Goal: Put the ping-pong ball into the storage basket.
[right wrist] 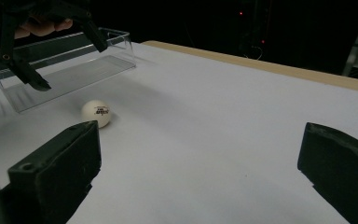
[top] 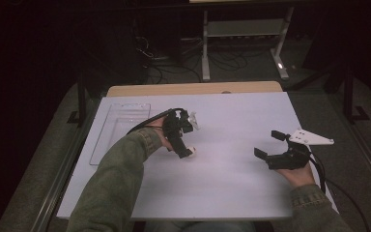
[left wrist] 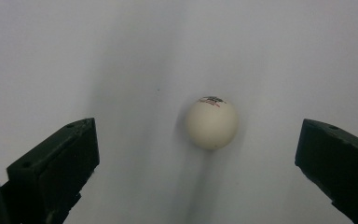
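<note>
Ball (left wrist: 211,123) sits loose on the white counter (top: 232,183), just right of the clear tray (top: 107,140) and touching nothing. Left tool (top: 186,140) hangs directly over it, pointing down, jaws spread wide with the ball between them but not in contact; in the left gripper view it lies slightly right of centre in the gap, with clear counter on both sides. From the right gripper view the ball (right wrist: 96,113) is plainly resting on the surface, logo facing sideways, and the left tool (right wrist: 58,51) is above it with a visible gap under the tips. Right tool (top: 270,145) is well apart on the right side of the counter, jaws also spread, holding nothing, just resting near the surface. My read: this is the approach step of a pick, pre-grasp, nothing closed yet. Tray is empty as far as I can tell, so it looks like the likely drop target, but that's a guess. Next move calls for a small shift to centre the ball between the jaws, then a straight descent until the pads bracket its widest part, then a slow close. Main risk: ball is round and light, so an off-centre pad touch will send it rolling, possibly toward the tray wall. Keep both pads landing together.
</note>
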Available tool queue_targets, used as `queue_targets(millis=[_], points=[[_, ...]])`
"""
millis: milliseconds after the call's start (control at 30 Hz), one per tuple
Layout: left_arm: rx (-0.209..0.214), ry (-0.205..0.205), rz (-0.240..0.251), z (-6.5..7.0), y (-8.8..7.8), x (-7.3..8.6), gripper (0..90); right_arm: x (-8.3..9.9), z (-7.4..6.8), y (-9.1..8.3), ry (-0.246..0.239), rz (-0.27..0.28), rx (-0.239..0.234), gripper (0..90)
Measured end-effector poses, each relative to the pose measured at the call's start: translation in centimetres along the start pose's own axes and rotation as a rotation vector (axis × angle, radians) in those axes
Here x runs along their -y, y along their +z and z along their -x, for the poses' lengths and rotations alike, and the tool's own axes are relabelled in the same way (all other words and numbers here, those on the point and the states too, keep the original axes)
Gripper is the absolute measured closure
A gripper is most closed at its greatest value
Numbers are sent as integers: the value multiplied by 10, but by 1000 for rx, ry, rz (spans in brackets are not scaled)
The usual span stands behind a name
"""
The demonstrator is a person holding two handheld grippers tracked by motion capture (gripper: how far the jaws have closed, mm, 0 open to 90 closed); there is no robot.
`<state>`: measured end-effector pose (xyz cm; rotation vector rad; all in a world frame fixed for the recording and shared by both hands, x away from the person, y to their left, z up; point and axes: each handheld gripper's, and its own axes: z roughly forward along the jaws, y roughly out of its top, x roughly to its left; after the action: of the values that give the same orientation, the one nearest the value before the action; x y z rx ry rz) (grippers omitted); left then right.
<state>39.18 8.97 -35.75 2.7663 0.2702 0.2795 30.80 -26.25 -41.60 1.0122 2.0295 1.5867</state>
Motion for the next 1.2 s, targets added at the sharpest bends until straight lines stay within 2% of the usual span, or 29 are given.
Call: queue_targets(millis=[167,767,1133,1200], points=[[12,13,-15,2,5,-2,0,0,0,0,1,-3,-3,0],[51,8,-35,1,26,-6,0,1,-1,-1,2,-15,-2,0],[69,41,-80,4,43,-6,0,2,-1,-1,4,-25,-5,0],[80,50,-84,5,45,-5,42,2,-1,-1,4,-25,-5,0]])
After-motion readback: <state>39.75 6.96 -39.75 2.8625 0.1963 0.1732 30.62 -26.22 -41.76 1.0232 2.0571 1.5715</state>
